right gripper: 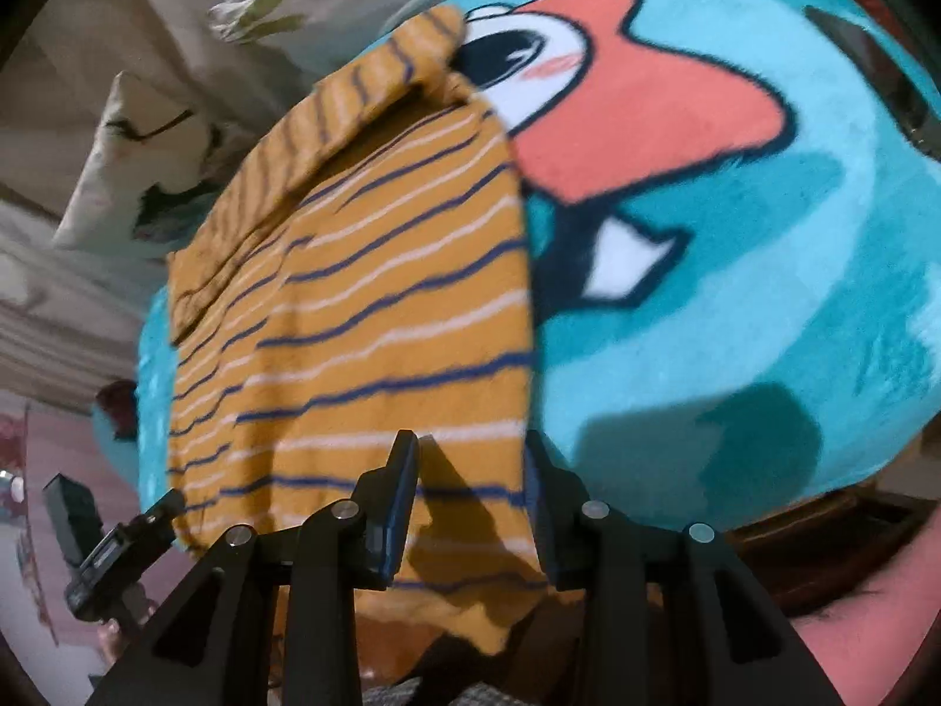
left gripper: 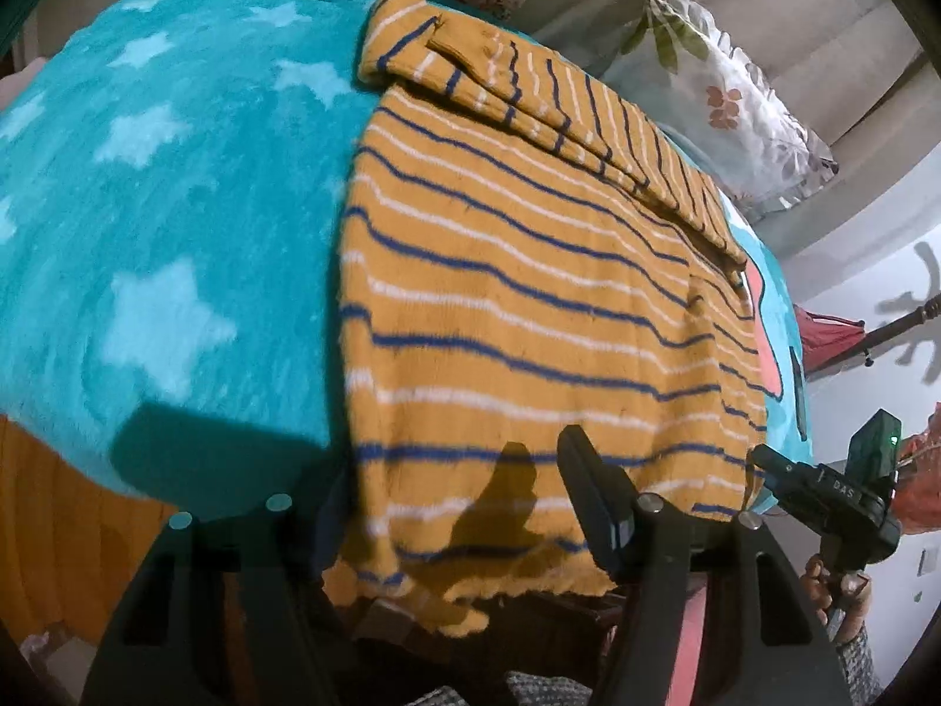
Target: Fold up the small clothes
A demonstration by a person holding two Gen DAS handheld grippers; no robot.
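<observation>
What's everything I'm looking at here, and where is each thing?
striped garment: one, mustard with navy and white stripes, on the blanket, near hem hanging over the edge
blanket: one, teal with pale stars and a cartoon face, beneath the garment
floral pillows: at least two, white with leaf prints, behind the blanket
left tongs: one, black, at the near hem
right tongs: one, black, at the hem's other corner
hand: one, holding the right tongs
</observation>
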